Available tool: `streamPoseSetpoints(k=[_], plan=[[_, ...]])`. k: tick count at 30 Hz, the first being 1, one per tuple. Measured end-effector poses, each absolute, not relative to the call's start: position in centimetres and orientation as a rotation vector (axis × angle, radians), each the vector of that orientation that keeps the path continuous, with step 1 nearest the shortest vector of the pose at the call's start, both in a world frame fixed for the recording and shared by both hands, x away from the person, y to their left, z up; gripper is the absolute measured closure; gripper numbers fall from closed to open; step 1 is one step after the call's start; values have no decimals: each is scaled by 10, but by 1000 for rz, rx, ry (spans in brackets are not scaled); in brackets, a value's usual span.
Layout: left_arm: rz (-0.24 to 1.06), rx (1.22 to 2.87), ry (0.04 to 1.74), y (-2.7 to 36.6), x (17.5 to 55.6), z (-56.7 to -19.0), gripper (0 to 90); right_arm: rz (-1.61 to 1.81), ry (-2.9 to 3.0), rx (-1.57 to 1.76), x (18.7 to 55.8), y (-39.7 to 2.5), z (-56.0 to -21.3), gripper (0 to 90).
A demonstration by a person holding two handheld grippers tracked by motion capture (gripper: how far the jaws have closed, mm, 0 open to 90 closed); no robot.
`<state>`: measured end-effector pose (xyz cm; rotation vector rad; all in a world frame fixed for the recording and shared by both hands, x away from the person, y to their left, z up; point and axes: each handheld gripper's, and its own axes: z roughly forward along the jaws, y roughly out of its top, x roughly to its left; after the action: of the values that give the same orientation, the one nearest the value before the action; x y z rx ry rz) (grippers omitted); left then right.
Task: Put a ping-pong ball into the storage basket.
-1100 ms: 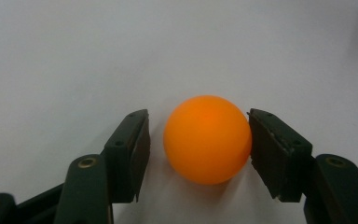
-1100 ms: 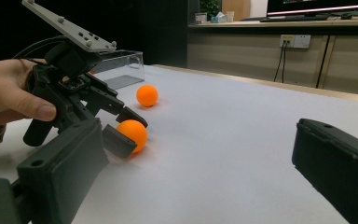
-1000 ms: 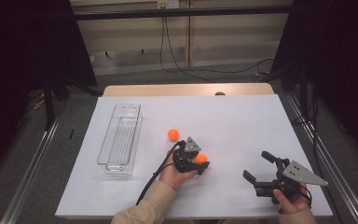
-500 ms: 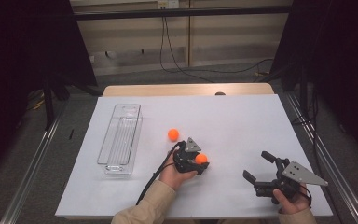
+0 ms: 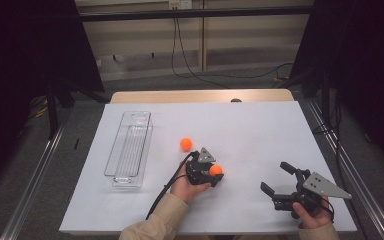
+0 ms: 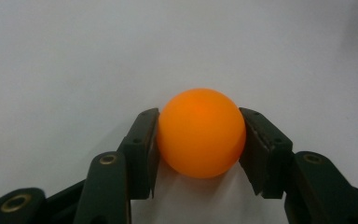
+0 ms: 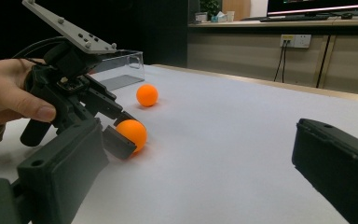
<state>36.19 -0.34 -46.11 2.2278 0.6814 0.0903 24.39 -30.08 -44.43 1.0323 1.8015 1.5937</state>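
Gripping an orange ball on the white table, the left tongs lie low, jaws closed against its sides. Right tongs rest spread wide, empty, near the table's front edge. No writing is legible.

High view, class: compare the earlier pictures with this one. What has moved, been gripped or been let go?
Nothing visibly changed. The left gripper still clamps one small orange ball, the second orange ball and the clear plastic tray lie as before, and the right gripper stays open.
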Motion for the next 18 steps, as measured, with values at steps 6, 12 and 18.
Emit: streamPoseSetpoints(k=[6,12,18], plan=[[77,2216,694,-3,362,-460,509,1596,1801,1032,244,-301,-444,21],[68,2199,709,0,364,-458,509,1591,1803,1040,244,-301,-445,21],[59,2180,722,3,365,-455,509,1592,1802,1040,245,-301,-445,21]])
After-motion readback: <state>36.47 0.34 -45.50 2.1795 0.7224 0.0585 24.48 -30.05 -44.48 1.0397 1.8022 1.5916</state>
